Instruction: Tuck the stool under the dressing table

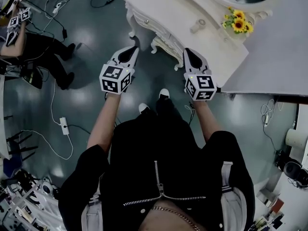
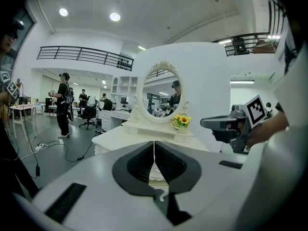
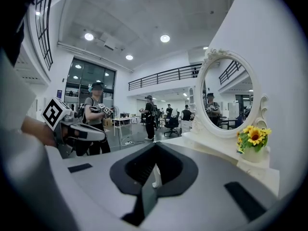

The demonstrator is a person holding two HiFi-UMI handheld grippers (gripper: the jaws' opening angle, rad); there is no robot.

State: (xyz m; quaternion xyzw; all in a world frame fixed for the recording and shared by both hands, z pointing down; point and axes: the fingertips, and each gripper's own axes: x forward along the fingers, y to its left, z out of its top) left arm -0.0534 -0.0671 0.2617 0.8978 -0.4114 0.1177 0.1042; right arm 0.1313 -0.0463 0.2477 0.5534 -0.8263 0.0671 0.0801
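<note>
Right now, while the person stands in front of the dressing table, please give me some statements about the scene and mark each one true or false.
1. The left gripper and the right gripper are both shut and hold nothing. True.
2. The left gripper clamps a leg of the dressing table. False: it is held in the air in front of the table, apart from it.
3. Sunflowers stand on the table top near the mirror. True.
4. The mirror is square. False: it is oval, in an ornate white frame.
</note>
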